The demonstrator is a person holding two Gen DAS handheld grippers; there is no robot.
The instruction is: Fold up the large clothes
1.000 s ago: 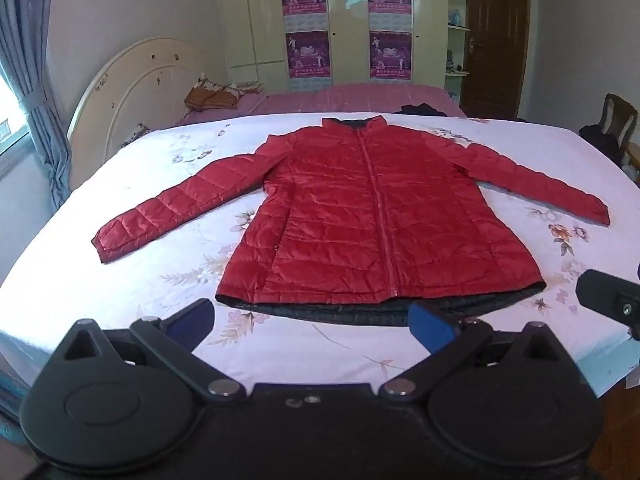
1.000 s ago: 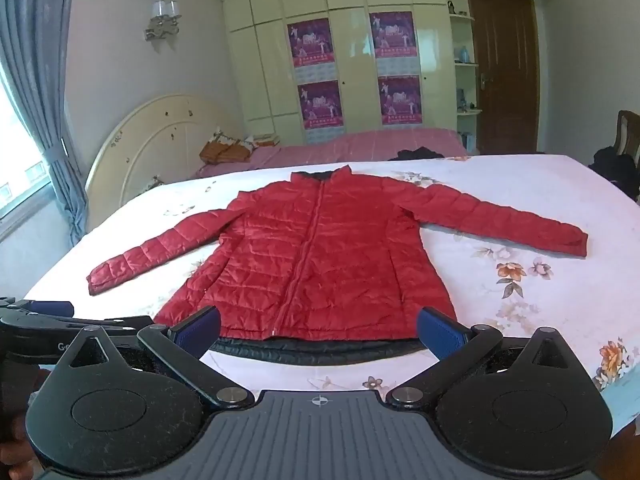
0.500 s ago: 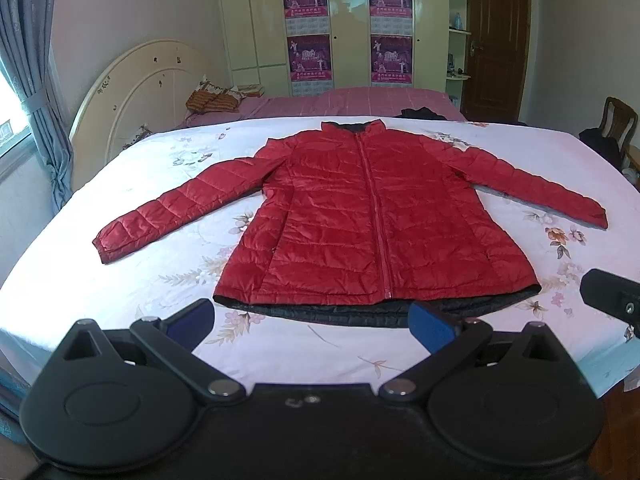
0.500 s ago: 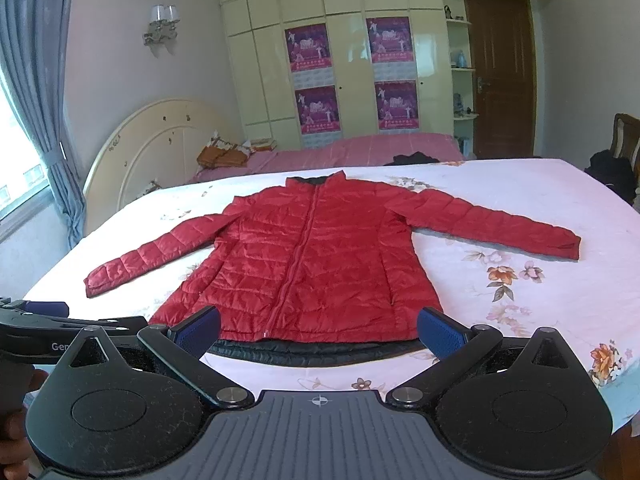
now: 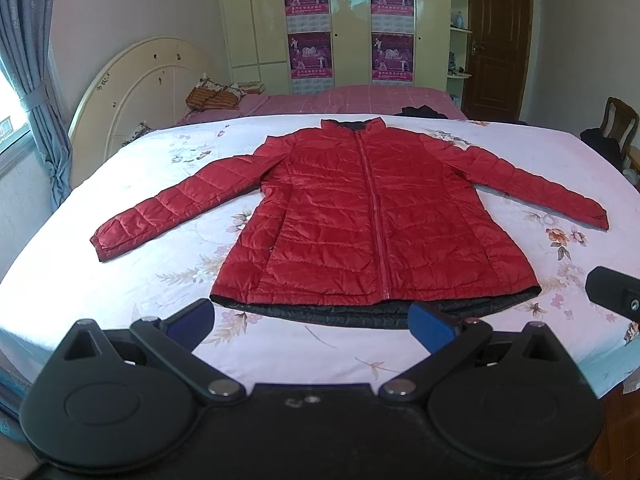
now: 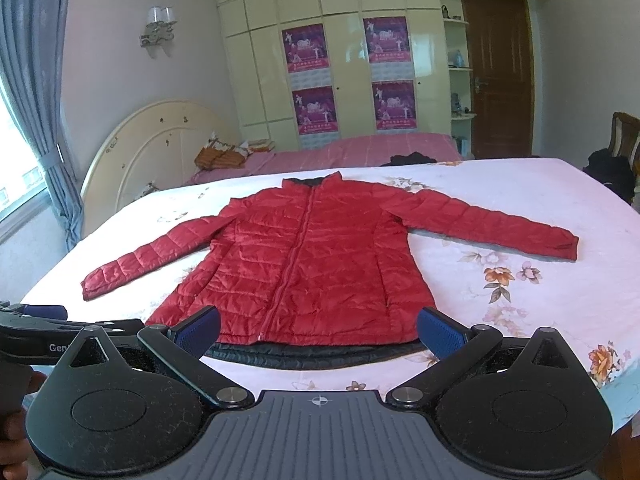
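Red quilted jacket (image 5: 372, 220) lies flat and zipped in the middle of the bed (image 5: 120, 280), both sleeves spread toward the side edges, its dark hem toward the near edge. Left gripper (image 5: 310, 322) and right gripper (image 6: 320, 330) hover at that near edge, jaws spread wide, holding nothing, clear of the fabric.

Daylight enters from the blown-out window (image 6: 16, 184) at left. Both views sharp; fisheye bends edges, dark vignette in corners.
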